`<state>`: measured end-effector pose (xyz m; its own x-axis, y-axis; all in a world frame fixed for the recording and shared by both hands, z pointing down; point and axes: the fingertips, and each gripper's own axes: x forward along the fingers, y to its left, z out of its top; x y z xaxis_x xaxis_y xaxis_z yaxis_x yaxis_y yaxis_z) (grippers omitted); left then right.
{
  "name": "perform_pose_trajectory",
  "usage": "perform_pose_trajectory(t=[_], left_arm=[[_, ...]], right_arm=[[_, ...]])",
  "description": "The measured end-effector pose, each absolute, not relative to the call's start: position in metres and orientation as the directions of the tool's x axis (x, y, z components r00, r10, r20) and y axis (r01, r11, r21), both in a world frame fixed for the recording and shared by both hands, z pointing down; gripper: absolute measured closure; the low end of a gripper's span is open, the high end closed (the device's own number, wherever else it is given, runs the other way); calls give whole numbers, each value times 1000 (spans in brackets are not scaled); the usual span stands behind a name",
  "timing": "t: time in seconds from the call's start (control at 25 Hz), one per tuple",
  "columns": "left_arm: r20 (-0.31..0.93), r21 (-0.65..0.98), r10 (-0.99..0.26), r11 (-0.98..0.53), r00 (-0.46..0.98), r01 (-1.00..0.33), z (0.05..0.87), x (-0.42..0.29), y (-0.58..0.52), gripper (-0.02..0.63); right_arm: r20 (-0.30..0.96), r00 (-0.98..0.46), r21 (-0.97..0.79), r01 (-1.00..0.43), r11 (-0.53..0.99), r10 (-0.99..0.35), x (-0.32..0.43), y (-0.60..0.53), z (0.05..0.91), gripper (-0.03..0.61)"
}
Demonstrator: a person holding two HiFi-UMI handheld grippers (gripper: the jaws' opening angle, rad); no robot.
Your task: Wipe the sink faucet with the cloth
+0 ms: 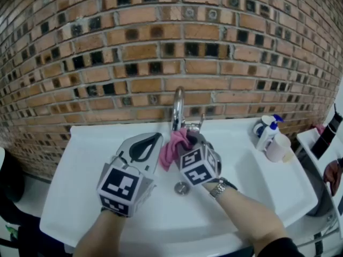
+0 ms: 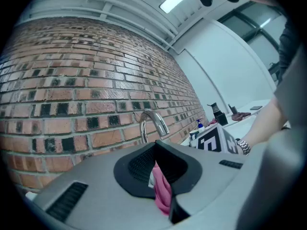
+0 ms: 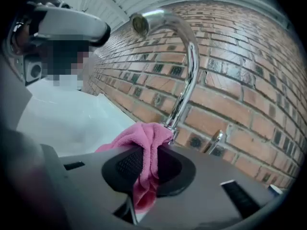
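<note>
Clamping pink terry cloth (image 3: 139, 138) between black ribbed pads of right gripper (image 3: 149, 169), bunched against base of curved chrome faucet (image 3: 192, 71), touching it, at far side of white sink (image 1: 91, 186). Loose end hanging down on near side of jaws. Holding left gripper (image 2: 156, 169) pressed together just left of cloth, pink showing through gap below pads. White pump bottle with blue top (image 1: 268, 133) and pale cup (image 1: 278, 149) at far right on ledge; label print too small to read.
</note>
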<state>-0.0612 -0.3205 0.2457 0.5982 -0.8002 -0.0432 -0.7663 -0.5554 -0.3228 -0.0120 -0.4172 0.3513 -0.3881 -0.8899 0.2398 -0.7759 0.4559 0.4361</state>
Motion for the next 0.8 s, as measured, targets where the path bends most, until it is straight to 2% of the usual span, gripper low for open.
perform_pose_trajectory(t=[0.28, 0.8], left_arm=[[-46, -302, -811, -545, 583, -782, 244, -66, -322, 607], [-48, -305, -813, -541, 580, -784, 243, -70, -323, 607]], right_arm=[[275, -389, 403, -784, 473, -879, -24, -434, 364, 526], [231, -388, 361, -817, 449, -892, -23, -441, 342, 526]])
